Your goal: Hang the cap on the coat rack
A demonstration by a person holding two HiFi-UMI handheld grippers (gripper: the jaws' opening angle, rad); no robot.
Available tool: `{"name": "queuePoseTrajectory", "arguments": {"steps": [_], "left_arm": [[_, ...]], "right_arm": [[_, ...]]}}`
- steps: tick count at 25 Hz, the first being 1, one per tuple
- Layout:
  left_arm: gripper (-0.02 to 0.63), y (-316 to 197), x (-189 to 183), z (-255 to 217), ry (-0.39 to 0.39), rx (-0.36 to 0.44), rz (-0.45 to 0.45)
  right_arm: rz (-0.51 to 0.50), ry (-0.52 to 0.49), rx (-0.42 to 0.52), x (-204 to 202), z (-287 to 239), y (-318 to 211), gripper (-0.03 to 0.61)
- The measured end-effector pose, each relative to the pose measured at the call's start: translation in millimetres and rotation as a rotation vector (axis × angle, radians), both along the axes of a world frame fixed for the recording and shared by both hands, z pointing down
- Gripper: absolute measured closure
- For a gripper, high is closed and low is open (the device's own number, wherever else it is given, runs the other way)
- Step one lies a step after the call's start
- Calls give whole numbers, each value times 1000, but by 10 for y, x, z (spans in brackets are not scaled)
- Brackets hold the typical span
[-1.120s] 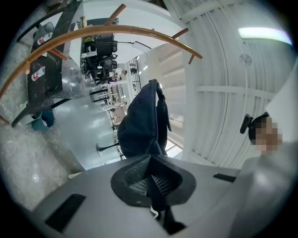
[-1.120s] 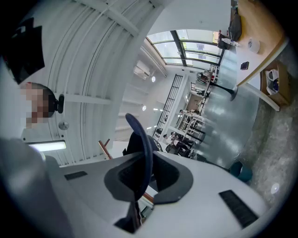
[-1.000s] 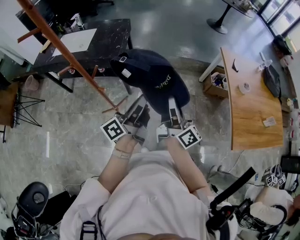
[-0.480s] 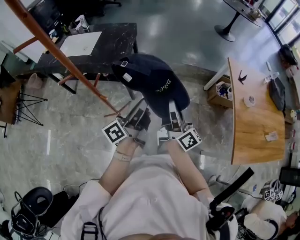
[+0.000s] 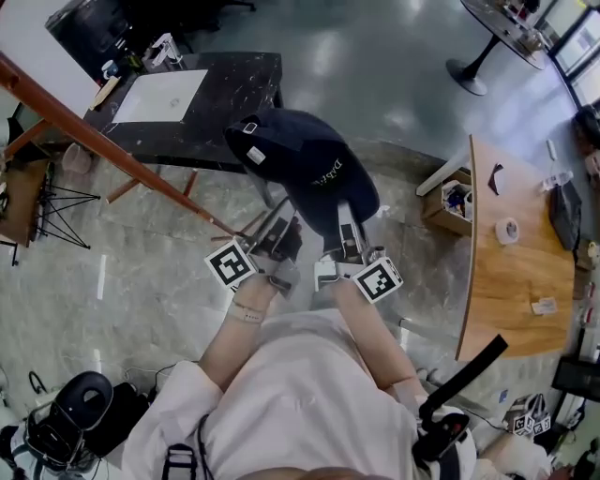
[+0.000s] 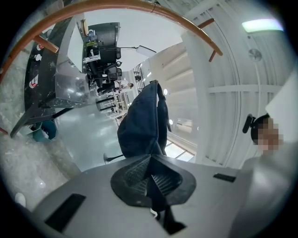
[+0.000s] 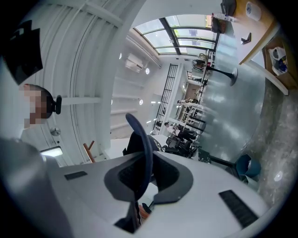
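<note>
Now both hand-held grippers (image 5: 281, 228) (image 5: 345, 223) clamp the cap's (image 5: 309, 169) near edge.

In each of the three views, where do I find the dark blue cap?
Head view: cap at upper centre.
Left gripper view: cap at centre, pinched in the shut jaws.
Right gripper view: cap at lower centre, brim edge-on between the jaws.
Shared landmark: the wooden coat rack, visible in all three.

White sheet (image 5: 169, 97) on black table (image 5: 242, 101)
</note>
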State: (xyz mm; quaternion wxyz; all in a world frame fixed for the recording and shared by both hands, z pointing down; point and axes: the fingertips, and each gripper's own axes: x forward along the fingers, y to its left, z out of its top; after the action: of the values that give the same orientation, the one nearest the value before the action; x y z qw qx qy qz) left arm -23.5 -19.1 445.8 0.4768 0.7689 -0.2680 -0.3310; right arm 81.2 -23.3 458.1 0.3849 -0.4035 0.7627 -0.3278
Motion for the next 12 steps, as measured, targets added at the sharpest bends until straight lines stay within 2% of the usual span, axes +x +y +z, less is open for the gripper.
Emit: {"name": "queuePoseTrajectory", "arguments": {"steps": [12], "left_arm": [[606,-1079,372,-250,4,-5,-80]], "right_arm": [[-79,10,-12,367,-247,-1160,538]]}}
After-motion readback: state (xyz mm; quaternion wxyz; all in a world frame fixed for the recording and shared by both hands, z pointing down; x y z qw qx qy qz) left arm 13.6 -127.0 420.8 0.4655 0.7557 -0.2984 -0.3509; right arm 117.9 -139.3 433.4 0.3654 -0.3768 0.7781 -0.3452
